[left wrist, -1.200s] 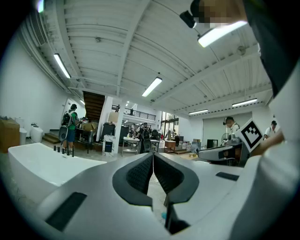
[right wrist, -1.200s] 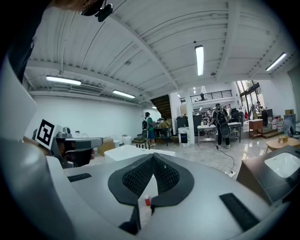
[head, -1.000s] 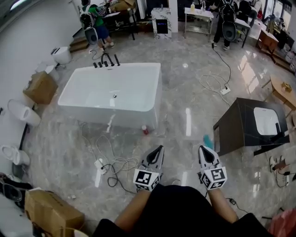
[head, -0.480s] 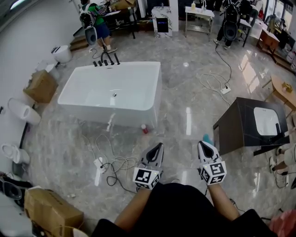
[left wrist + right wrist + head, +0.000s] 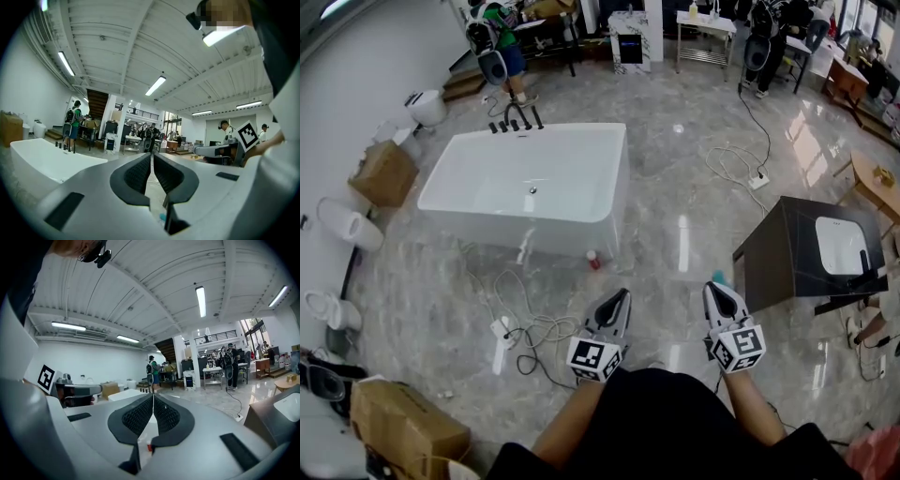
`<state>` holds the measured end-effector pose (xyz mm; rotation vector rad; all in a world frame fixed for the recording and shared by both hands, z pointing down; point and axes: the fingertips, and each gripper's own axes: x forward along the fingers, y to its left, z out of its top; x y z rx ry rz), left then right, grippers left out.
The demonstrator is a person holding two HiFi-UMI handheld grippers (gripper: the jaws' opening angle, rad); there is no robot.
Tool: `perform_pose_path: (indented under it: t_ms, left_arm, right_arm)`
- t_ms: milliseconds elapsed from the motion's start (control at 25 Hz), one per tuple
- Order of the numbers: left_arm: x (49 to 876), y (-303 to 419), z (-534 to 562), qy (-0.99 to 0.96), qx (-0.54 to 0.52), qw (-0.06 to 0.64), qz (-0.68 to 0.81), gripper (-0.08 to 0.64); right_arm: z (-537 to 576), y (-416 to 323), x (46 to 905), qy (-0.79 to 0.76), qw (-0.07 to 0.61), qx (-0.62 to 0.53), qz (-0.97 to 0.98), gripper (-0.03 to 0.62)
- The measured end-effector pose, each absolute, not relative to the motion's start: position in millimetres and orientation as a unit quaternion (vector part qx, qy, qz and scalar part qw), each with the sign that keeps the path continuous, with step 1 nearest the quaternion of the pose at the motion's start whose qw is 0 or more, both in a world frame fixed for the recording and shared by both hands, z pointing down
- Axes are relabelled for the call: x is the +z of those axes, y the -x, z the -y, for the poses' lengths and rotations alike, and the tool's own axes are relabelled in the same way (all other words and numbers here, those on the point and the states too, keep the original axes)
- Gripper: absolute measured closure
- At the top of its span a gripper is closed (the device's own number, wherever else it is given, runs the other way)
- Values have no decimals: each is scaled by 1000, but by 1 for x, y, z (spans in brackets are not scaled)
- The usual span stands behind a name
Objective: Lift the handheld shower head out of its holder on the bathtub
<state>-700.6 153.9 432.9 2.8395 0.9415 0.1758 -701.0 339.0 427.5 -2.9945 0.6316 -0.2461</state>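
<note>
1. I have the left gripper point(image 5: 623, 298) low in the centre of the head view. Its jaws are pressed together with nothing between them.
2. The right gripper point(image 5: 710, 287) sits just to the right of it, also closed on nothing. The two are held side by side above the grey marble floor point(image 5: 675, 178).
3. The white bathtub point(image 5: 525, 230) stands in the upper left of the head view, well apart from both grippers.
4. A black tap set point(image 5: 516, 120) rises from the tub's far rim. The shower head must be among those fittings, but they are too small for me to single it out.
5. A small red object point(image 5: 593, 261) lies on the floor at the tub's near corner, and loose cables point(image 5: 530, 333) trail between the tub and my left gripper.
6. A dark cabinet point(image 5: 769, 262) with a white basin fills the right edge, and a cardboard box point(image 5: 403, 427) sits at the lower left.
</note>
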Motion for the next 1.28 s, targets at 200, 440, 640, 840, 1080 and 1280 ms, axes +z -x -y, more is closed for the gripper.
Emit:
perform_pose_path:
  t_ms: [200, 440, 640, 840, 1080, 1280]
  left_arm:
    - [430, 698, -152, -951, 55, 68, -297, 555]
    - [439, 700, -154, -950, 70, 70, -297, 452]
    - [446, 702, -159, -948, 85, 71, -298, 333]
    - [448, 707, -160, -949, 84, 82, -293, 322]
    - [451, 705, -158, -950, 85, 76, -291, 321]
    - [454, 705, -150, -954, 91, 68, -276, 307]
  right_arm:
    - [-333, 701, 441, 963, 51, -120, -237, 592]
    - [-328, 702, 454, 958, 59, -137, -246, 433]
    - [-323, 706, 462, 952, 64, -149, -259, 397]
    - [-328, 707, 461, 958, 60, -144, -240, 387]
    - [-337, 707, 460, 961, 64, -143, -228, 387]
    - [-338, 710, 463, 959, 66, -148, -231, 387]
